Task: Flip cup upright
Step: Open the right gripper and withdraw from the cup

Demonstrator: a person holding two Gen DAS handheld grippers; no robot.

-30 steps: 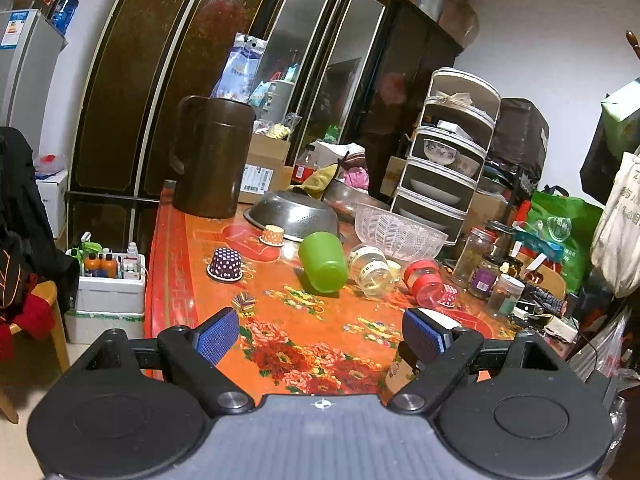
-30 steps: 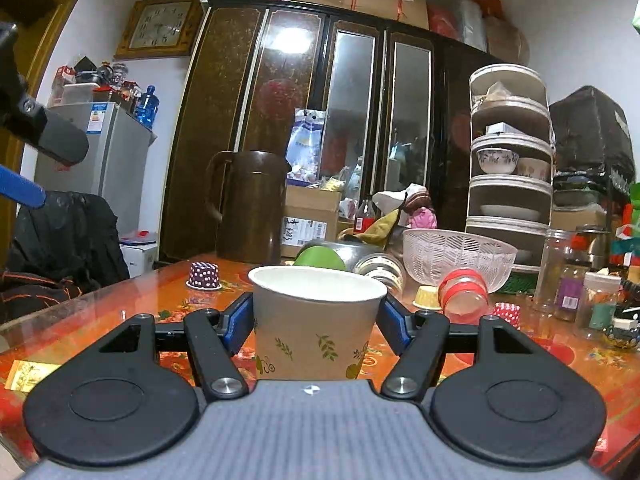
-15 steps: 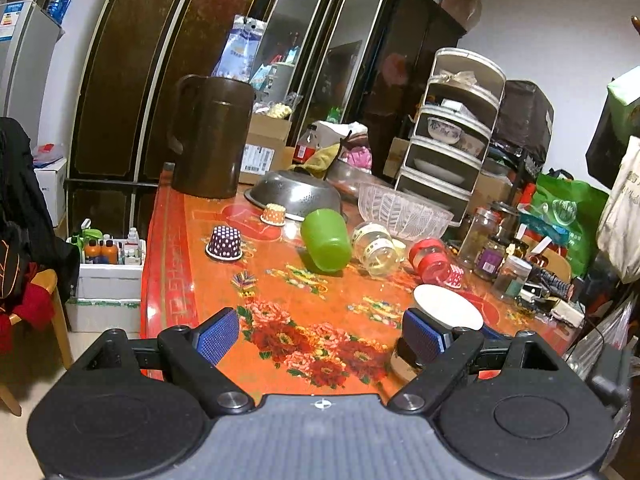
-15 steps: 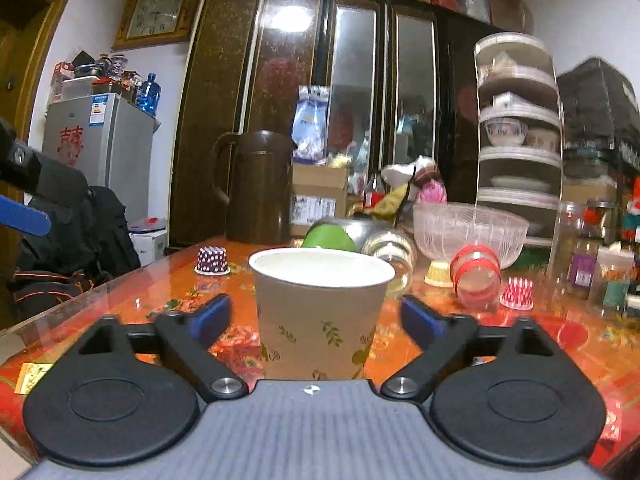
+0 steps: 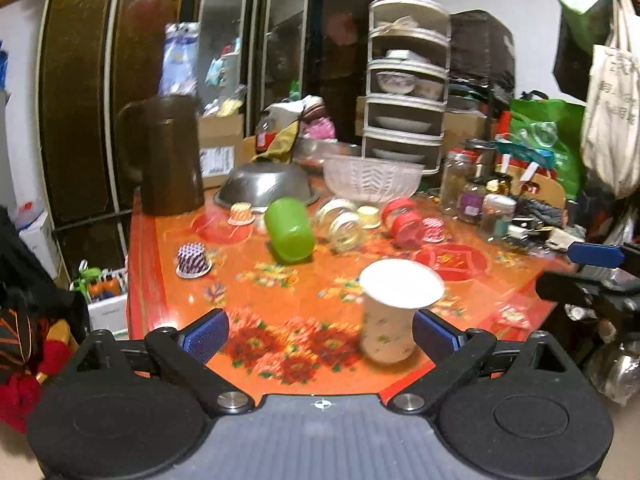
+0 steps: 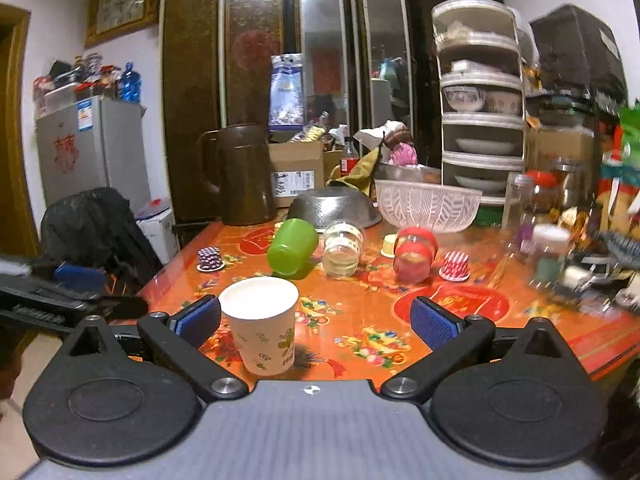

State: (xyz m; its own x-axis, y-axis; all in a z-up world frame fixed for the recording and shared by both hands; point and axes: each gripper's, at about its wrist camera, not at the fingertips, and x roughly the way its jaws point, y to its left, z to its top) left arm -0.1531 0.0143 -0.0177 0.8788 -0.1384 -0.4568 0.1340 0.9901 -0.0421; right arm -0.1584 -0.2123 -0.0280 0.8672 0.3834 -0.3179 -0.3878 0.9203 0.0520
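Both the right tool [image 6: 315,319] and left tool [image 5: 320,332] gape wide, gripping nothing, the leaf-printed paper cup [image 6: 262,324] standing upright on the tabletop [image 6: 360,320], no legible writing.

The bench [image 6: 360,320] is orange with red and multicoloured flower prints. The paper cup [image 6: 262,328] is off-white with small green leaf sprigs. Both tools, the left tool [image 5: 316,332] and the right tool [image 6: 316,320], are black with blue pads. A plain bright green cup [image 6: 292,246] lies beside a red-lidded jar [image 6: 414,254] and a purple dotted capsule [image 6: 210,259].
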